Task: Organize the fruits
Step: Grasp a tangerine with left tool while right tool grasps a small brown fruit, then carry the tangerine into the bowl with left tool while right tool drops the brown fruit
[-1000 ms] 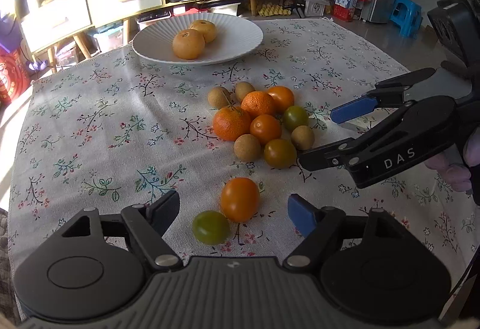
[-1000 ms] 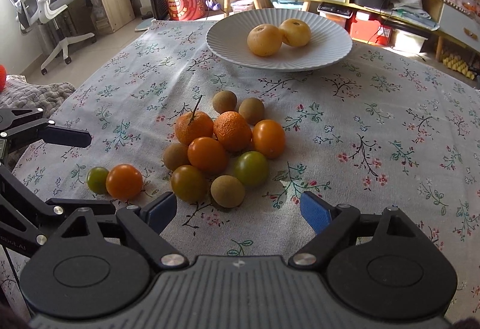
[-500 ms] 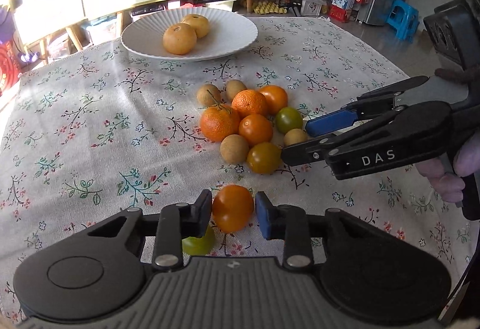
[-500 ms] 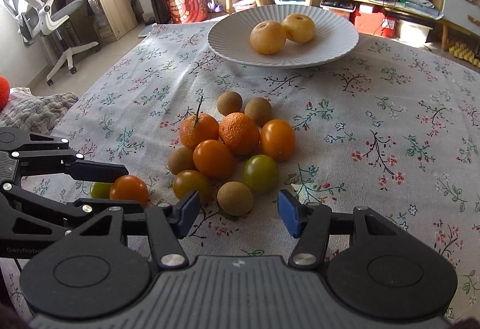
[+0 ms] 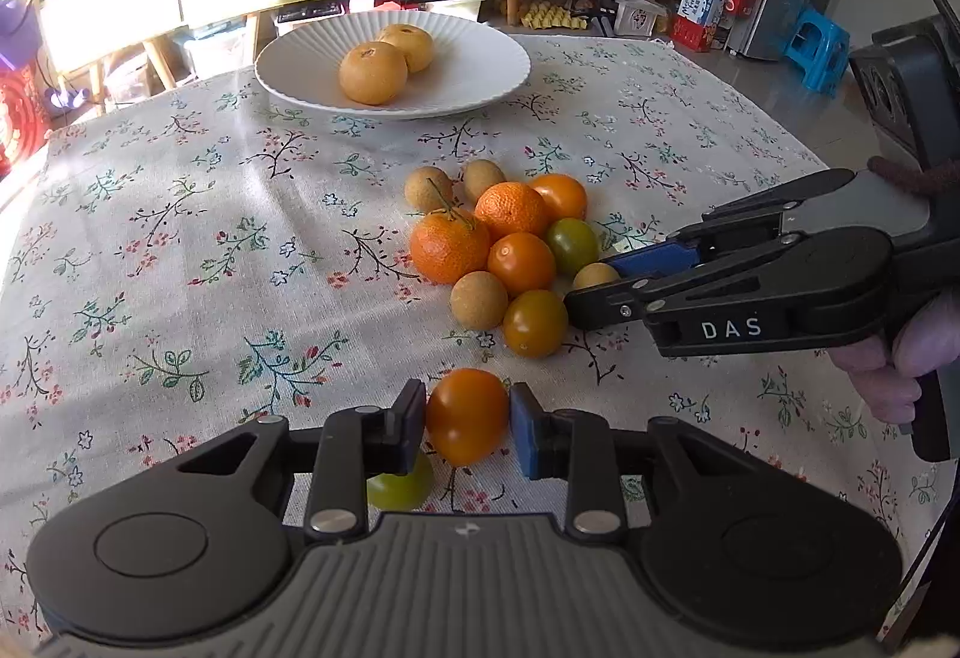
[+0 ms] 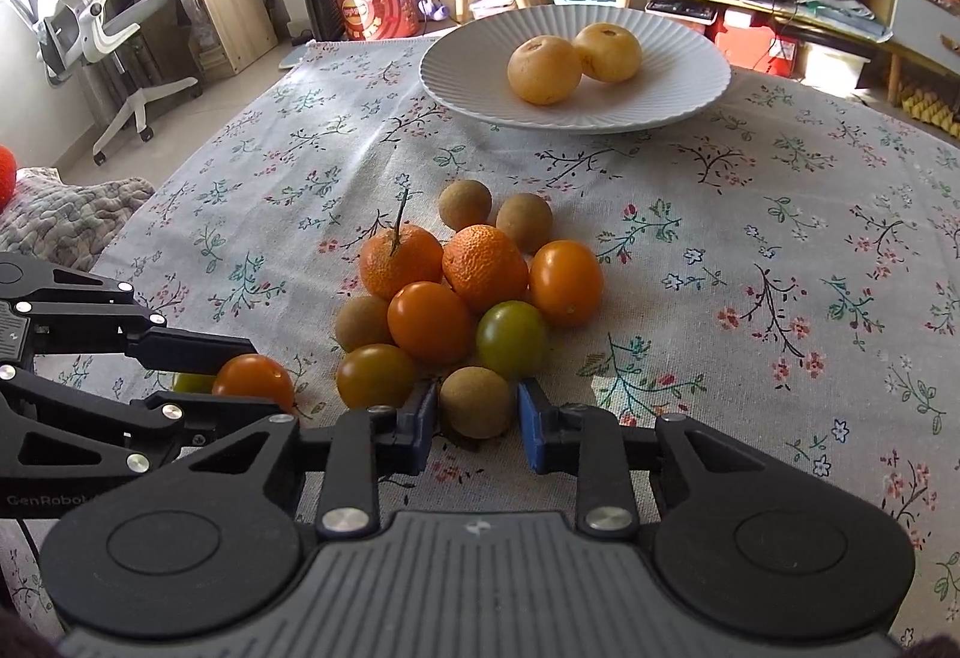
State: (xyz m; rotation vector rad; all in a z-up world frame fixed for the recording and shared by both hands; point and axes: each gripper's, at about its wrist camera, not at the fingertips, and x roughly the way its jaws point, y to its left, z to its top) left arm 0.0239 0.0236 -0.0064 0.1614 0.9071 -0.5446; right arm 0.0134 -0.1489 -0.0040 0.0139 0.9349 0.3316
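The left tool point(image 5: 467, 425) pinches an orange tomato point(image 5: 467, 415) between its blue pads, low over the desk point(image 5: 180, 250), with a green tomato point(image 5: 399, 487) just behind and under its left finger. The right tool point(image 6: 475, 412) brackets a brown longan point(image 6: 475, 401) at the near edge of the fruit pile point(image 6: 462, 292); its pads look to be touching the fruit. My worry: both fruits are smooth and round, so an off-centre squeeze could pop them out, and lifting the longan may nudge the neighbouring tomato point(image 6: 375, 374) and set the heap rolling. The orange tomato is slightly egg-shaped, long axis leaning roughly up and away; the longan is nearly spherical. The white plate point(image 6: 690, 99) sits well beyond.
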